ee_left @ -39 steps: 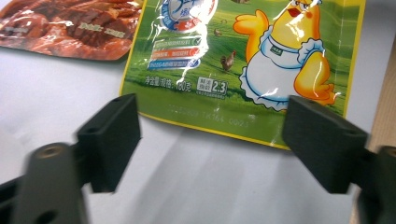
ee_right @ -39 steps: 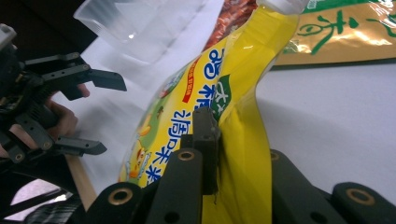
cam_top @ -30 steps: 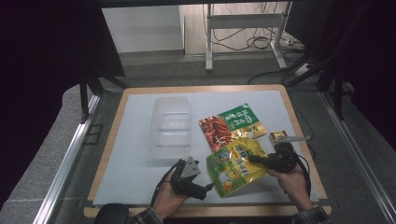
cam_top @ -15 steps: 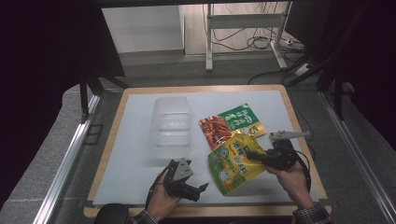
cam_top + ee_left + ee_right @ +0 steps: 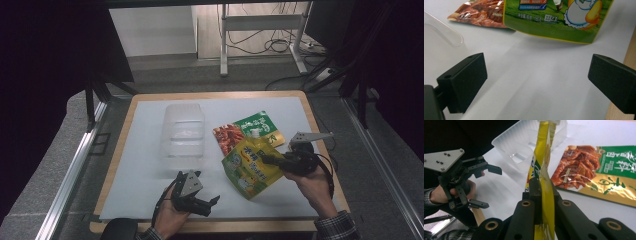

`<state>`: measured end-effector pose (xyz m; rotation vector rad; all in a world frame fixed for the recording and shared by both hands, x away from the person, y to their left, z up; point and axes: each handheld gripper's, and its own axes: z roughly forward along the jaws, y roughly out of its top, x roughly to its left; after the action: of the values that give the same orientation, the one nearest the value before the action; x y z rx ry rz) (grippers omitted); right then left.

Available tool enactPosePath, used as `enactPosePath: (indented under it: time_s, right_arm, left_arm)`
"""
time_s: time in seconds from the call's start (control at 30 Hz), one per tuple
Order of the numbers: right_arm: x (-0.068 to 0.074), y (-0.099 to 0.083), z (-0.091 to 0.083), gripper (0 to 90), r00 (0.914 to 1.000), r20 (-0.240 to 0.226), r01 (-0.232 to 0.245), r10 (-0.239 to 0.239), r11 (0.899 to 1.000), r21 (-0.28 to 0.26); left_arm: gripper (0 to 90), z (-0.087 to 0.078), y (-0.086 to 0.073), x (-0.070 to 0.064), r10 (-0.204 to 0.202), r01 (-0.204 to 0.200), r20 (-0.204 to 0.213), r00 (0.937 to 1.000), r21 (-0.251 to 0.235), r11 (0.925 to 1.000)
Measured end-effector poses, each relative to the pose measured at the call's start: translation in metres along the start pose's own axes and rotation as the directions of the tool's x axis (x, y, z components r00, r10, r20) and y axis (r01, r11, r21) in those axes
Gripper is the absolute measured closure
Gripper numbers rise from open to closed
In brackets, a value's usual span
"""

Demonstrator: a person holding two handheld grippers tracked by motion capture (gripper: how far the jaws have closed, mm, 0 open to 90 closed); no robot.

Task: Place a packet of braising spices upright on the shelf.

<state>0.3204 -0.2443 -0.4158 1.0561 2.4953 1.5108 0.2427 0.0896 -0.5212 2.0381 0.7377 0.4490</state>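
- I have the yellow-green spouted drink pouch (image 5: pixel 251 165) pinched at its edge in my right gripper (image 5: pixel 269 160); in the right gripper view the jaws are pressed flat on the yellow film (image 5: pixel 543 195) and the pouch stands on edge, its white cap pointing toward the tray.
- The pouch looks partly lifted off the white mat (image 5: pixel 140 175), its upper end lying over the corner of the green-and-red snack packet (image 5: pixel 245 131), which lies flat just behind it.
- My left gripper (image 5: pixel 202 202) holds nothing: its jaws are spread wide, low over bare mat near the front edge, aimed toward the pouch's lower edge (image 5: pixel 554 30).
- I judge this as the carrying step: pouch grasped, not yet placed. The clear plastic tray (image 5: pixel 183 131) to the left of the packets stands empty and seems the likely destination.
- The next move calls for raising the pouch clear of the snack packet so it isn't dragged along, then swinging it left over the tray rim before I release. The pouch is limp and heavy at the bottom, so it may swing or slip in a thin edge grip; the left gripper could steady its lower end.
- The mat covers a wooden-edged tabletop (image 5: pixel 320 135) framed by metal rails.
- Beyond it are a grey floor, the legs of a white stand (image 5: pixel 225 45) and loose cables; the rest of the room is dark.
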Motion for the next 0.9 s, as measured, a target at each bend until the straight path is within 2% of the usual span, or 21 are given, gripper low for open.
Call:
enactPosePath:
  time_s: [0.27,0.3,0.43,0.57,0.73,0.9]
  right_arm:
    - [0.007,0.011,-0.001,87.1,0.9985,0.025,0.049,-0.049,0.999,0.001]
    - [0.008,0.014,-0.002,87.1,0.9969,0.039,0.069,-0.069,0.998,0.002]
    - [0.008,0.02,-0.002,87.1,0.9933,0.063,0.097,-0.097,0.995,-0.004]
    - [0.007,0.026,-0.002,87.1,0.9924,0.068,0.104,-0.103,0.994,-0.017]
    - [0.007,0.033,-0.001,87.1,0.9871,0.092,0.132,-0.131,0.991,-0.013]
    - [0.005,0.04,0.0,87.1,0.9872,0.091,0.133,-0.131,0.991,-0.019]
  left_arm:
    - [1.3,-0.004,-0.002,0.0,0.017,-0.017,-0.004,0.9999,-0.021,0.9996]
    - [1.3,-0.005,-0.003,0.0,0.025,-0.025,-0.001,0.9997,-0.025,0.9994]
    - [1.3,-0.006,-0.004,-0.001,0.035,-0.036,-0.003,0.9994,-0.025,0.9991]
    - [1.3,-0.008,-0.004,-0.001,0.044,-0.045,-0.008,0.999,-0.021,0.9988]
    - [1.3,-0.012,-0.005,-0.001,0.041,-0.042,-0.016,0.999,-0.025,0.9988]
    - [1.3,-0.014,-0.006,-0.001,0.047,-0.048,-0.026,0.9986,-0.026,0.9985]
